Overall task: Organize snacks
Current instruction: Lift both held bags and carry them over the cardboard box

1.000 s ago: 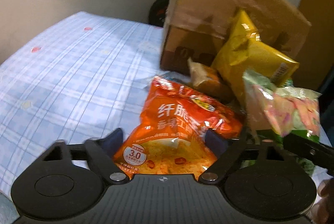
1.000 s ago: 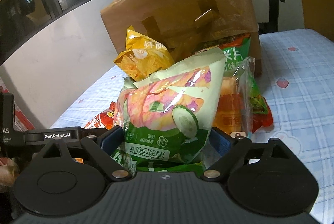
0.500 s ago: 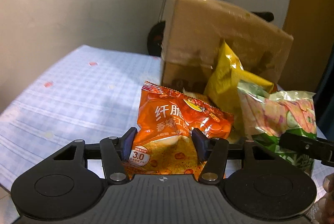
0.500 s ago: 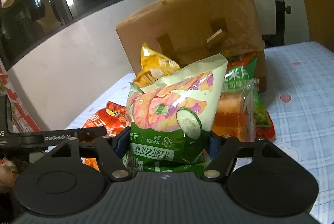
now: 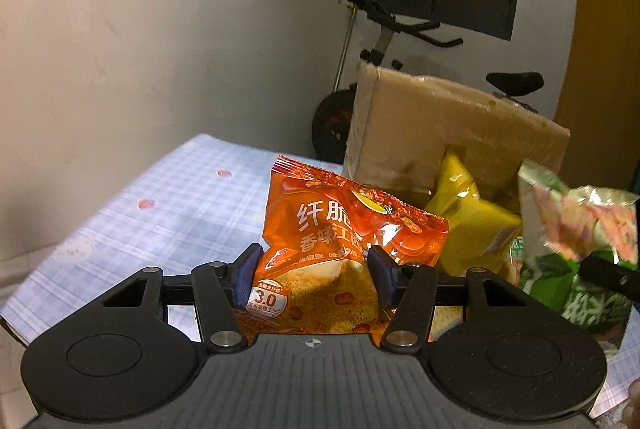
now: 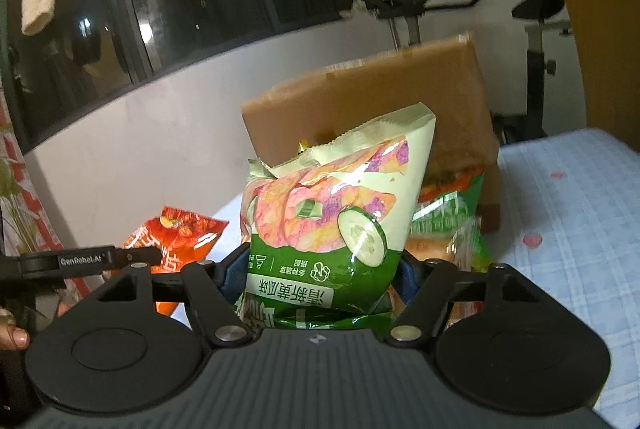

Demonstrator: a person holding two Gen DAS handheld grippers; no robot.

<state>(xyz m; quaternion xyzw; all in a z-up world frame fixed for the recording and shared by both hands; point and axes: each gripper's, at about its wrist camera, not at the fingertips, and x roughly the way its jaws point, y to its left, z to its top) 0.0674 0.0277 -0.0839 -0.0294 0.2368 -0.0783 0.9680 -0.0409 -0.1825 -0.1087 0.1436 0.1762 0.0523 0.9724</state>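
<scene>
Clearly "3.0" on orange bag (image 5: 340, 253), "GenRobot.AI" on left tongs (image 6: 86, 261)

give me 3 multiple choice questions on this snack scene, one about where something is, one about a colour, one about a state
1. Where is the yellow bag?
A. leaning against the cardboard box
B. in the left gripper
C. on the exercise bike

2. What colour is the bag that the left gripper holds?
A. blue
B. orange
C. white

3. What is the state of the right gripper?
A. wide open over bare cloth
B. shut on the green bag
C. out of view

Answers:
1. A: the yellow bag stands right in front of the cardboard box, between the two held bags.
2. B: the orange bag sits between the left gripper's blue pads.
3. B: both pads press the sides of the green bag, which stands upright above the checked cloth.
</scene>
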